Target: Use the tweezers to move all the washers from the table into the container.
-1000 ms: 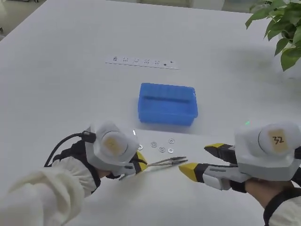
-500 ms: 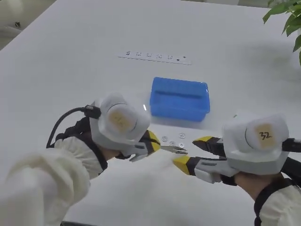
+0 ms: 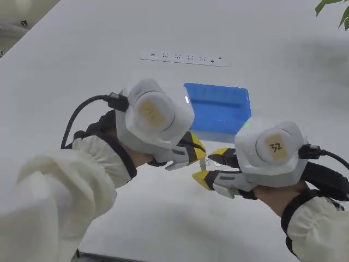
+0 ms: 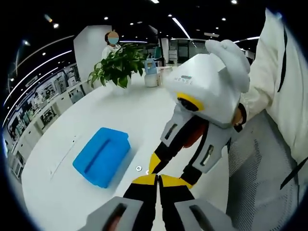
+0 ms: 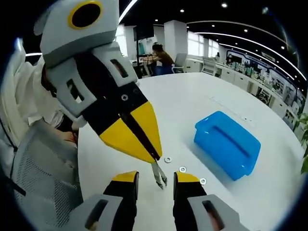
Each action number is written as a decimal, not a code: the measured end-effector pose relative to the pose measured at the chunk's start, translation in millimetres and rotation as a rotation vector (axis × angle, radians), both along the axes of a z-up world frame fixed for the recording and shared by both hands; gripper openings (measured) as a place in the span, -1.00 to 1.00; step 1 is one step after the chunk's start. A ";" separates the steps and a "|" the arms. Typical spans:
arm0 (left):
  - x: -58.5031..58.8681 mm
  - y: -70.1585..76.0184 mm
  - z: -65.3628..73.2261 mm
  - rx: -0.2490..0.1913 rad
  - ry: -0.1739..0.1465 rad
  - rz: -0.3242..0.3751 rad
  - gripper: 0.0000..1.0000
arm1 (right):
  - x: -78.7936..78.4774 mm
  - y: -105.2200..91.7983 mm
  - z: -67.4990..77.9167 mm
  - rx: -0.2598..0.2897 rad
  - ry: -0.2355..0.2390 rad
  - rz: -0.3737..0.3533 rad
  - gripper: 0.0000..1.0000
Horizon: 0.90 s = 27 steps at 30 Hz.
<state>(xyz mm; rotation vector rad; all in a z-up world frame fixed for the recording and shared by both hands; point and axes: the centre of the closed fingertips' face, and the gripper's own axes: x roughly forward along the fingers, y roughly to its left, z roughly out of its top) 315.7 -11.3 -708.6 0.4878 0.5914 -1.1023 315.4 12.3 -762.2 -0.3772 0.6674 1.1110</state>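
bright ceiling light, soft shadows, fisheye distortion

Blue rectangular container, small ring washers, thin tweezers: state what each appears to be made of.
Blue rectangular container: probably moulded plastic, given its uniform saturated colour, rounded corners and soft sheen. Small ring washers: likely metal, silvery and bright against the white table. Thin tweezers: apparently steel, with slim grey-silver tips that glint; the finish is too small to judge.
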 end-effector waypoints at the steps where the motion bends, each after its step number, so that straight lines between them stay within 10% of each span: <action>1: -0.4 -0.8 0.2 -0.002 -0.001 -0.007 -1.00 | -0.8 2.2 -1.5 -0.001 0.007 0.008 -0.57; 19: -13.1 -1.2 -2.0 -0.028 -0.012 -0.049 -1.00 | -5.9 8.5 -21.4 -0.070 -0.038 0.119 -0.88; 27: -6.5 7.1 -6.4 -0.065 -0.018 0.105 -0.82 | -4.6 9.1 -20.6 -0.064 -0.047 0.120 -0.91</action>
